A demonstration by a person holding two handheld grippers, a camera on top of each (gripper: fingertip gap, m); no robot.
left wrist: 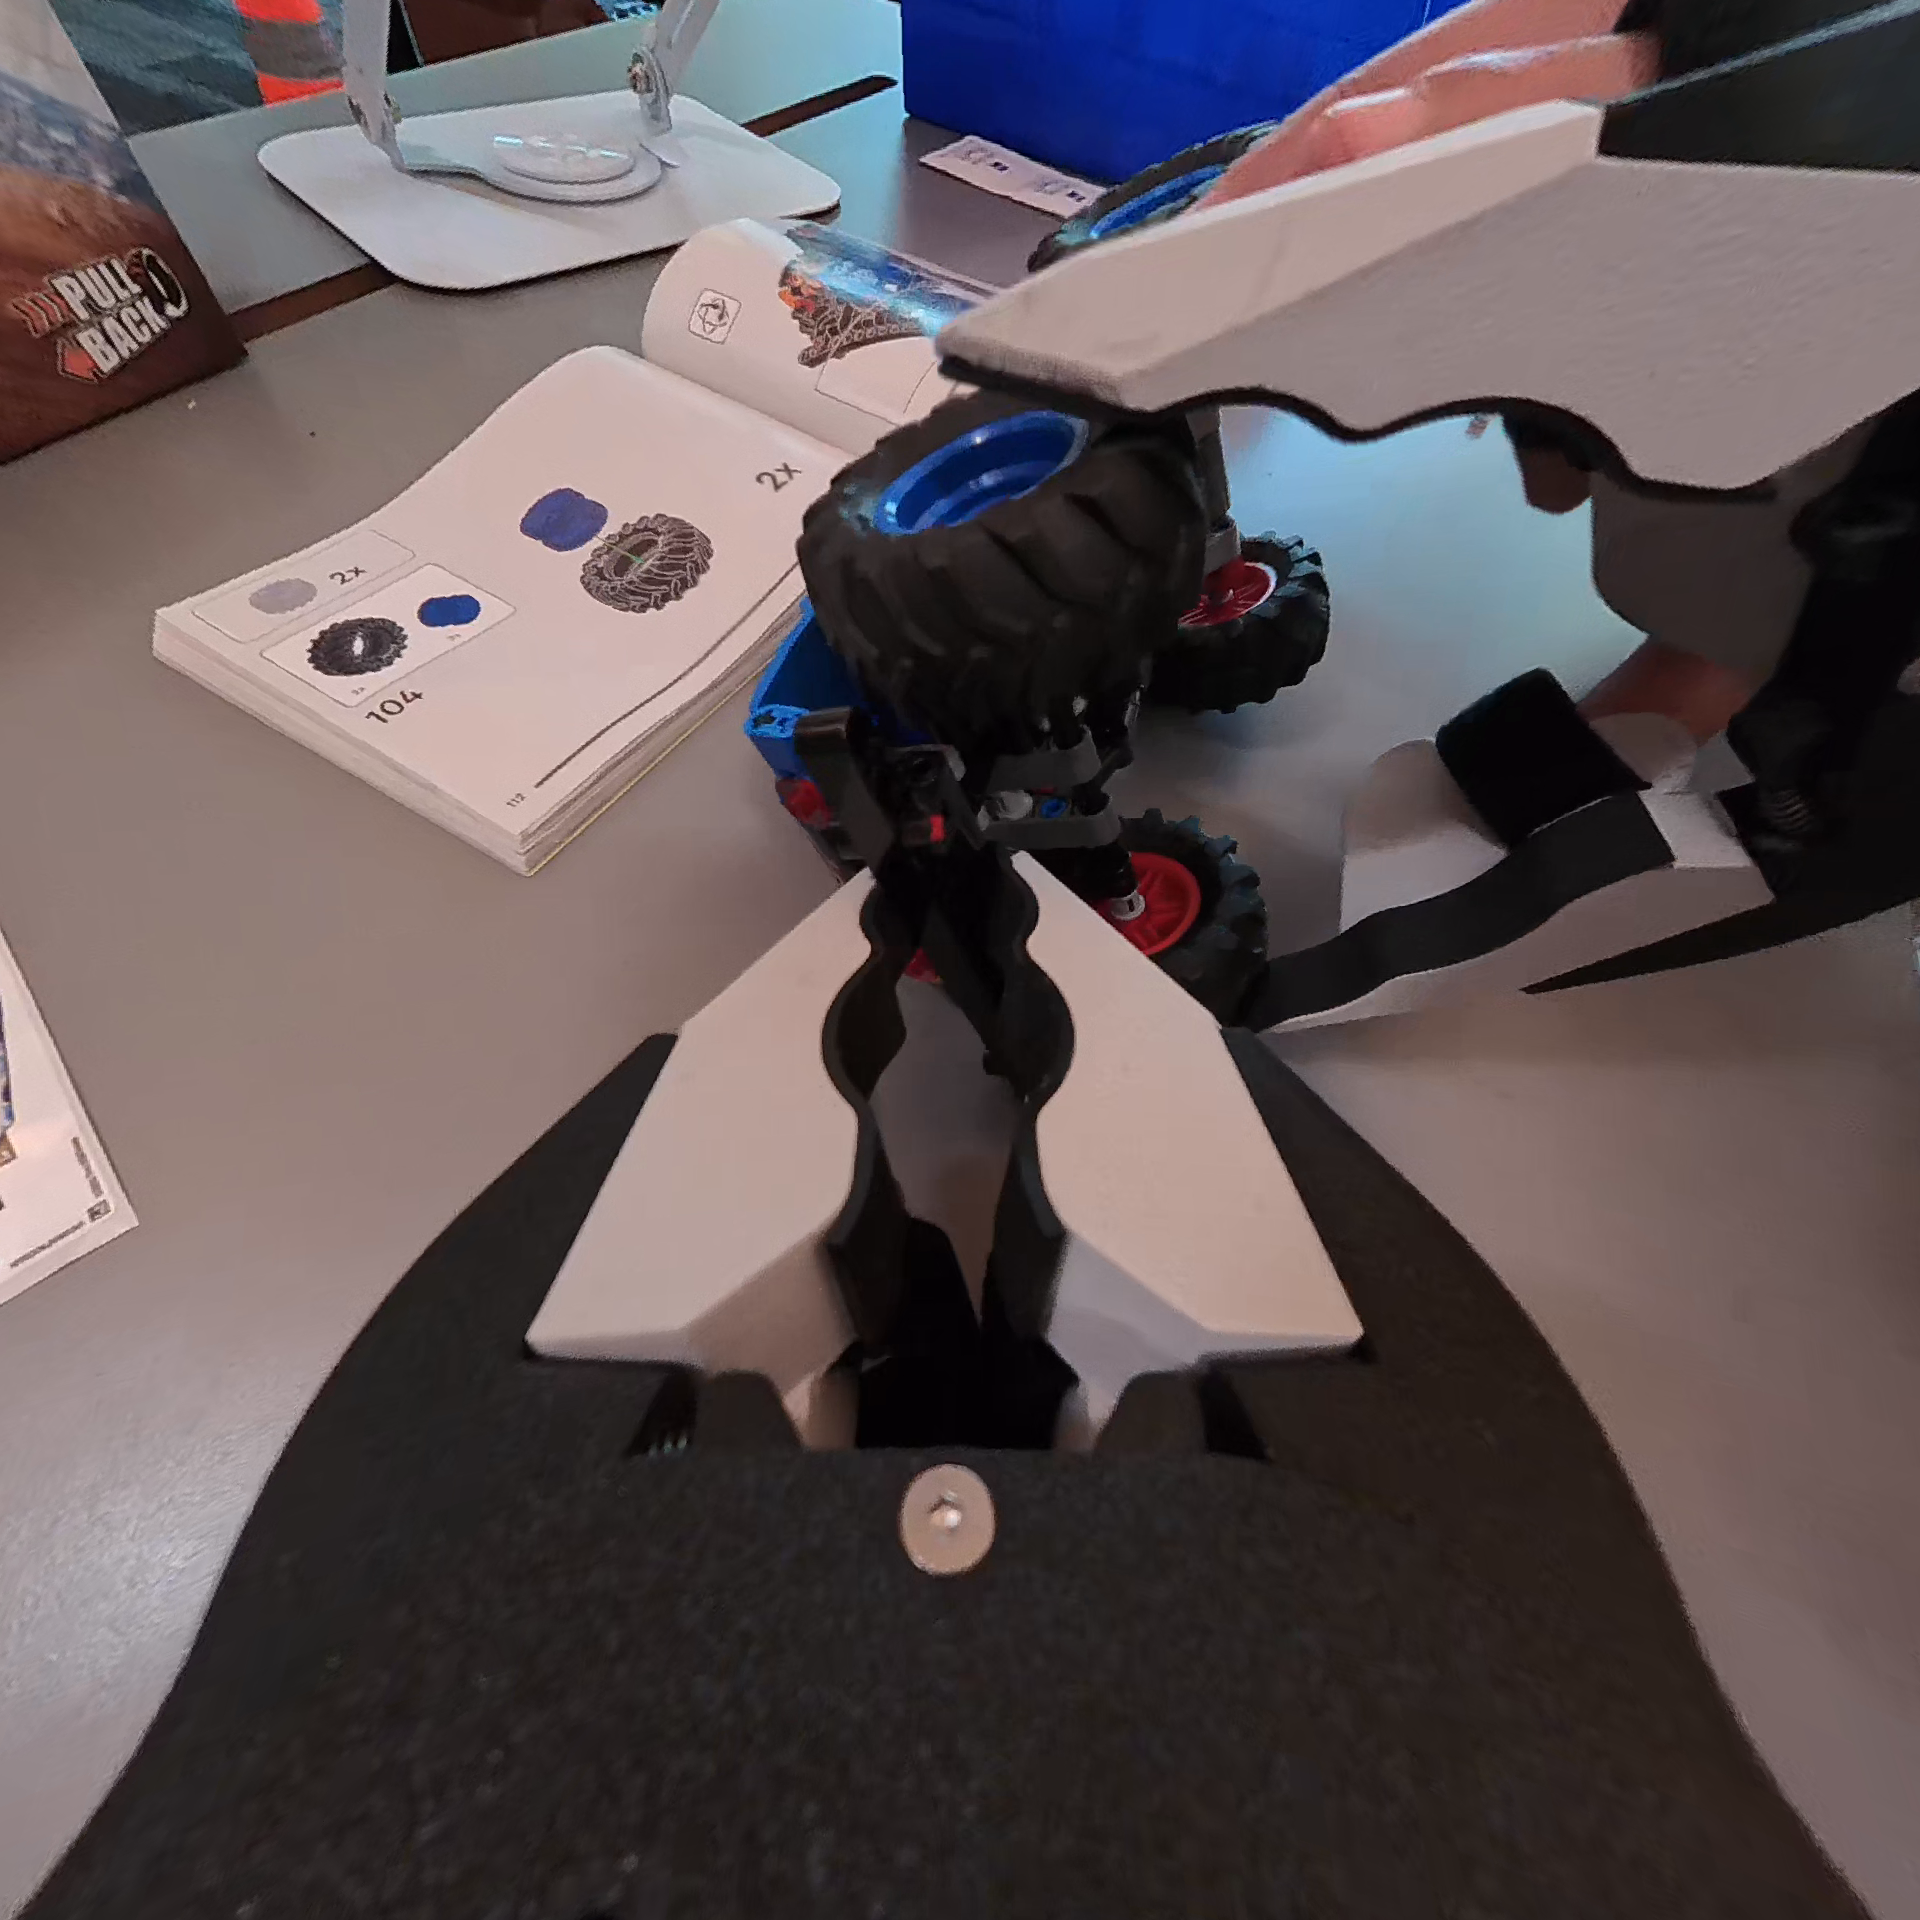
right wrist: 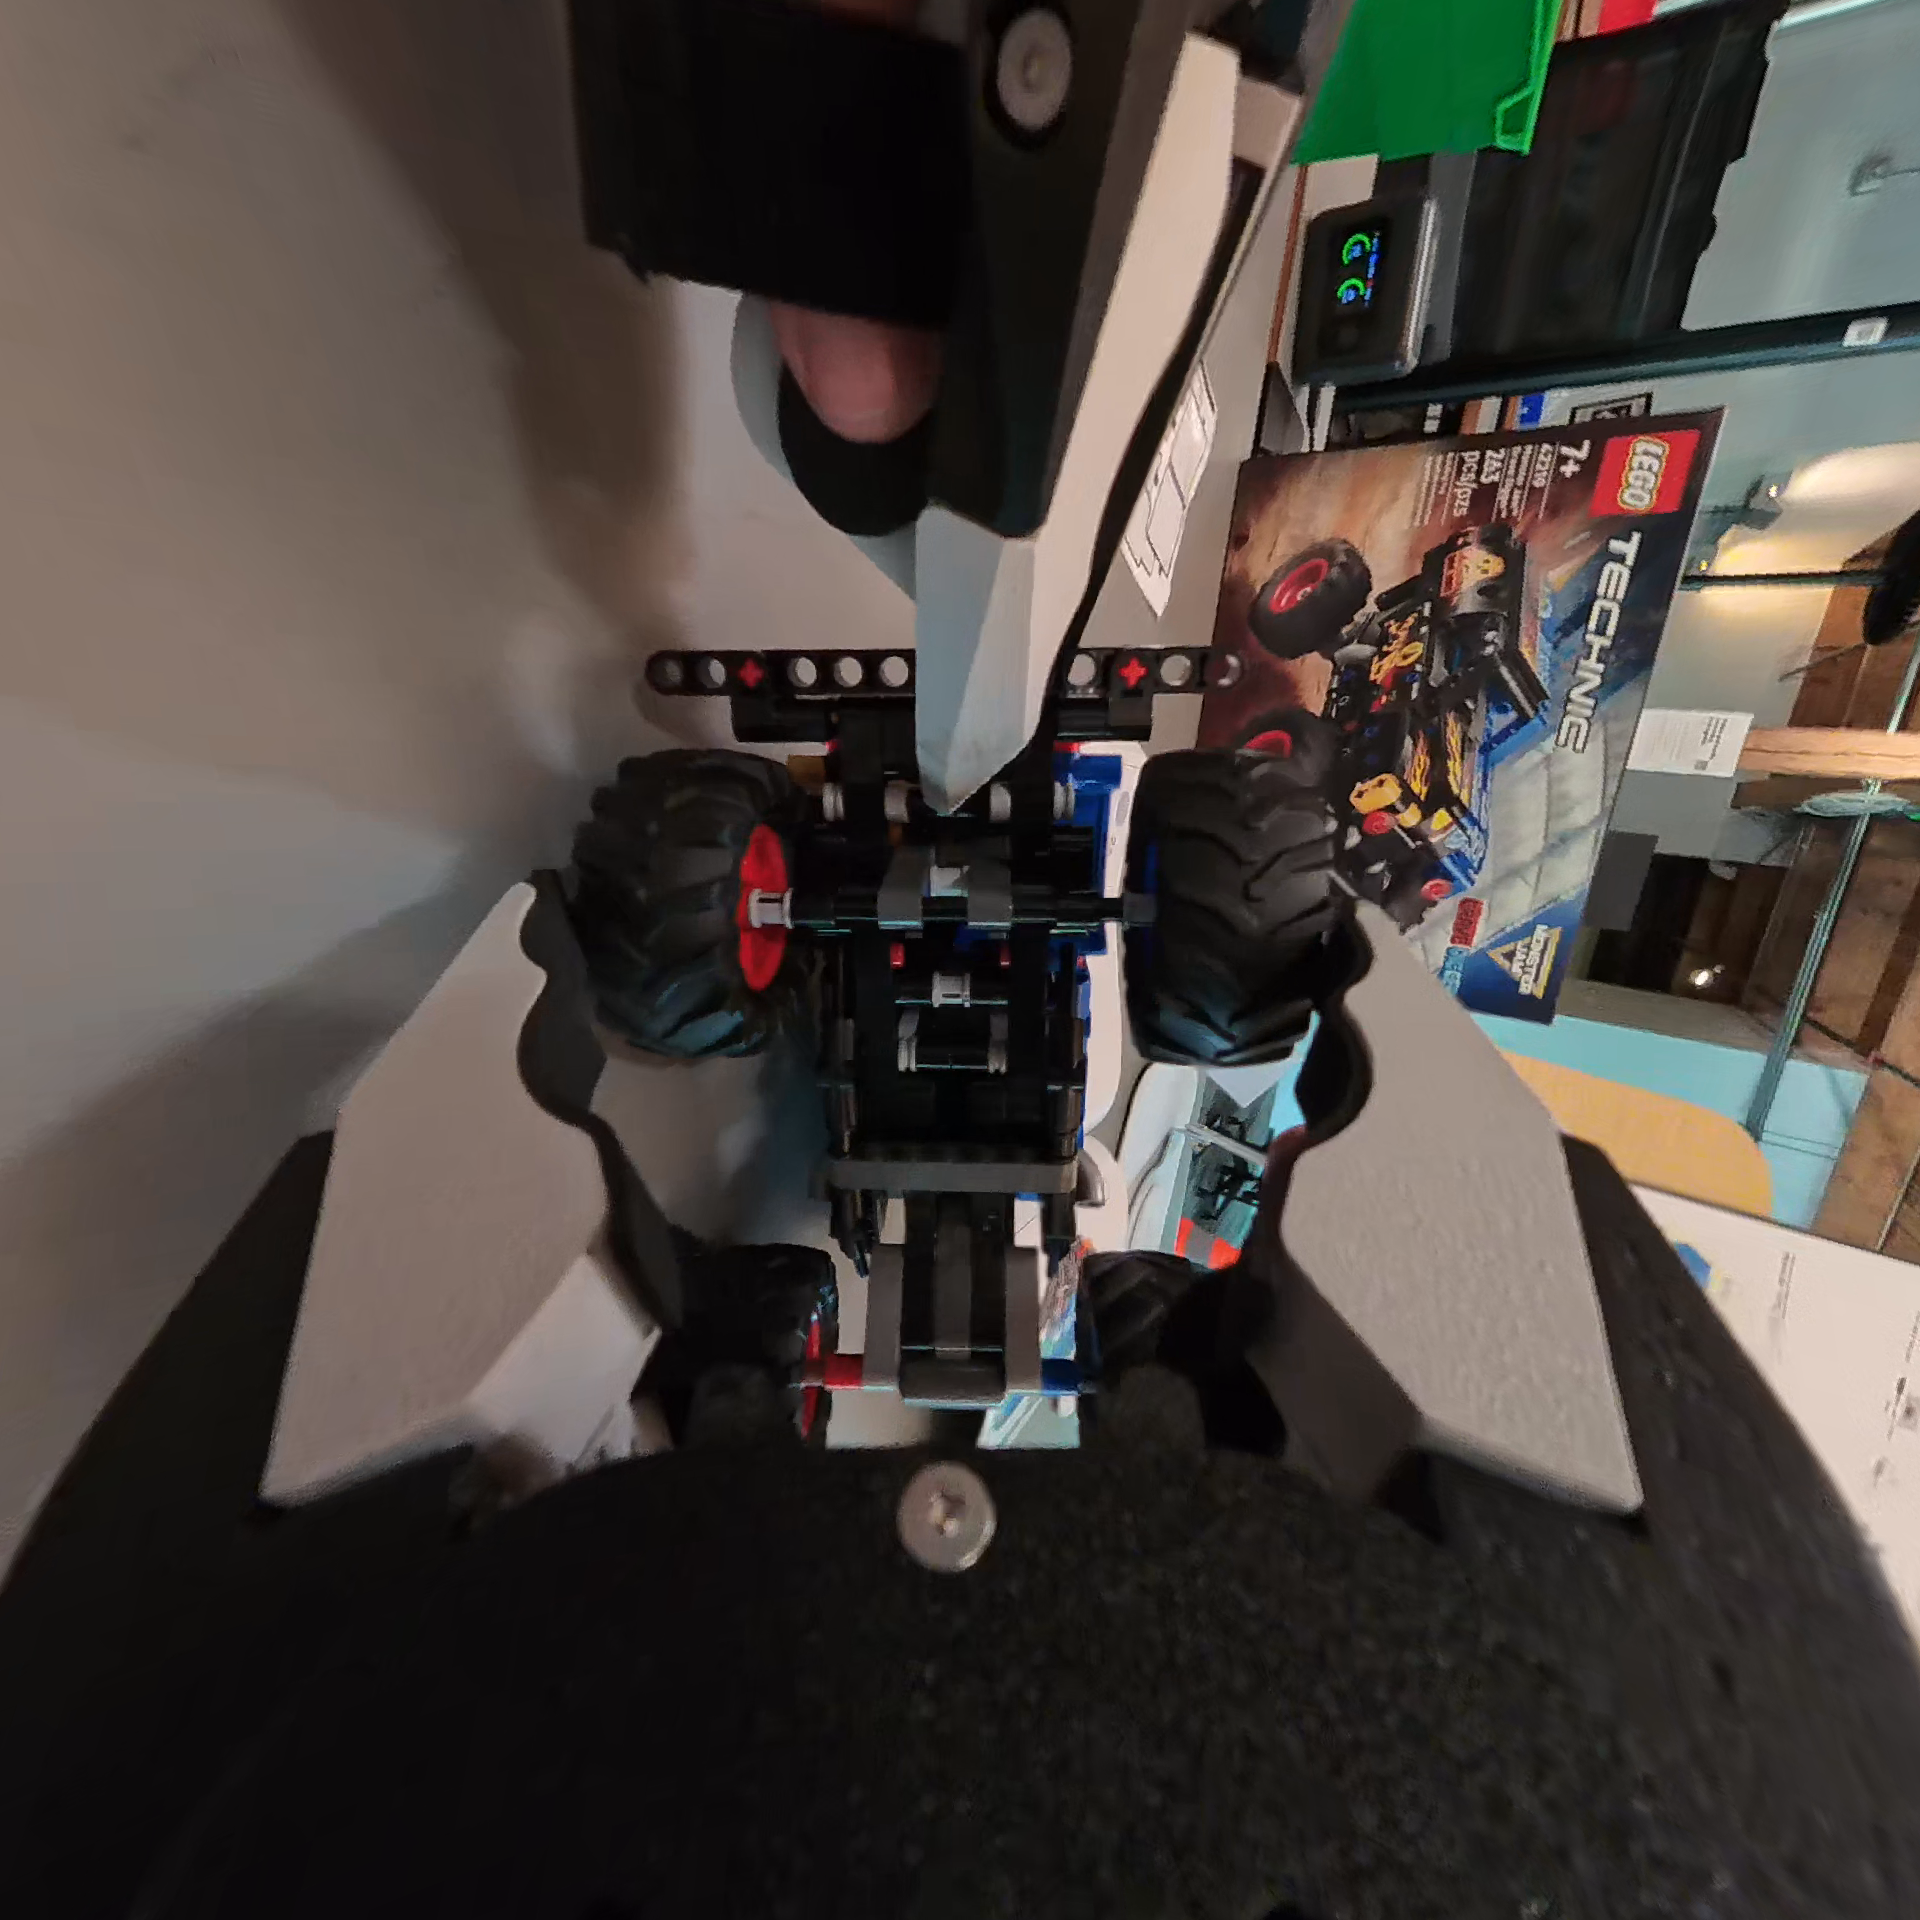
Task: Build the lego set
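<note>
I had the left gripper (left wrist: 951, 914) clamped narrow on the black bumper bar (left wrist: 883, 779) at one end of the truck (left wrist: 997, 665), so the model was pinned on its side against the table (left wrist: 416, 1039) and could not roll on its tyres. That hold turned the blue-hub wheel (left wrist: 987, 540) upward, where the right gripper (left wrist: 1091, 686) could reach it. The right gripper was spread wide around the truck, one finger (left wrist: 1351, 301) lying over the top wheel and the other low by the table near a red-hub wheel (left wrist: 1174, 904); its pads looked to bear on the tyres, but I could not tell how firmly. From the right wrist camera the truck's underside (right wrist: 956, 987) sat between its fingers, axles across, with the left gripper's tip (right wrist: 966, 748) meeting the far end. I judged this a squeeze to seat the wheel on its axle. Beyond the truck, the manual (left wrist: 499, 623) lay open at the wheel step, within easy glance. Farther off stood the box (left wrist: 94, 312) and a blue bin (left wrist: 1122, 73).
</note>
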